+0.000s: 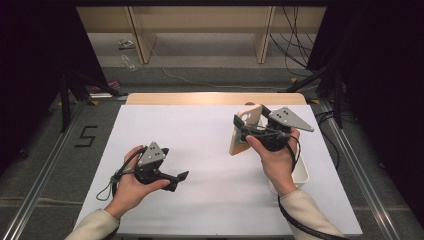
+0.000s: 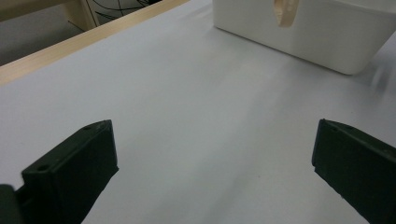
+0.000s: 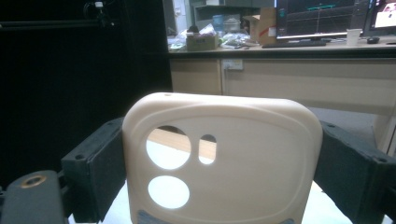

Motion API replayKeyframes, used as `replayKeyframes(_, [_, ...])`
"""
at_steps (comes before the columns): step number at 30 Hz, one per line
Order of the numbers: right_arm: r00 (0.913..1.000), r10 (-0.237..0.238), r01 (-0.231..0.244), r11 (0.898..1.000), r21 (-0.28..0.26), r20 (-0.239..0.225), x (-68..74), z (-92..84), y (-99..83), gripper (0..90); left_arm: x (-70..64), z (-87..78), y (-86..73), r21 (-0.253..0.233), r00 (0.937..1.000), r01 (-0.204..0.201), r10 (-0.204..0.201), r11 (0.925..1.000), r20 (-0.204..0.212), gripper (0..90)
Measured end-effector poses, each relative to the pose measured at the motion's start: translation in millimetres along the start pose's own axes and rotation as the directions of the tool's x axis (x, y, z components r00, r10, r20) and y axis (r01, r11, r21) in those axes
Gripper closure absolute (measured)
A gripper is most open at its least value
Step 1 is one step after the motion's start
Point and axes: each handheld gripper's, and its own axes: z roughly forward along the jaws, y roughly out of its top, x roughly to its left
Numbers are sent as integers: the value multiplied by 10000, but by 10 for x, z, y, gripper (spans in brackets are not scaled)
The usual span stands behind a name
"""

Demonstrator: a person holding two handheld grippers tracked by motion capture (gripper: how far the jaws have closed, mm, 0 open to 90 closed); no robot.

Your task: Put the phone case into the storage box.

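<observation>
At the left of the high view the left gripper point(image 1: 176, 179) sits low over the bare white table point(image 1: 210, 165), its jaws spread wide with nothing between them, aimed toward the white bin point(image 2: 322, 32) well off to its right. Farther right, the right gripper point(image 1: 246, 129) is clamped on a cream phone case point(image 3: 219, 163), held above the table just beside the bin point(image 1: 301, 172). The case stands nearly upright, long axis vertical, camera cut-outs at the upper end, gripped across its width. Any transfer would likely turn on this: the case lies to the right of the empty left gripper, well apart.
</observation>
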Motion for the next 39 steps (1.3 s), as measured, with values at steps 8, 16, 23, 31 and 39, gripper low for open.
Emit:
replayKeyframes(8, [9999, 18, -17, 10000, -81, 166, -45, -33, 39, 118, 27, -25, -15, -48, 9999, 39, -39, 10000, -100, 0])
replayKeyframes(16, [9991, 24, -17, 9999, -161, 419, -97, -65, 76, 118, 56, -54, -23, -79, 9998, 53, -54, 10000, -207, 0])
replayKeyframes(23, [9983, 6, 7, 9997, -226, 587, -144, -93, 105, 118, 71, -68, -30, -105, 9997, 71, -73, 9999, -253, 0])
replayKeyframes(31, [9970, 7, 14, 9996, -268, 770, -185, -120, 131, 118, 79, -67, -34, -92, 9995, 79, -82, 9999, -292, 0])
replayKeyframes(39, [9951, 19, 14, 9994, -334, 984, -234, -152, 162, 118, 83, -69, -36, -114, 9994, 121, -125, 9999, -308, 0])
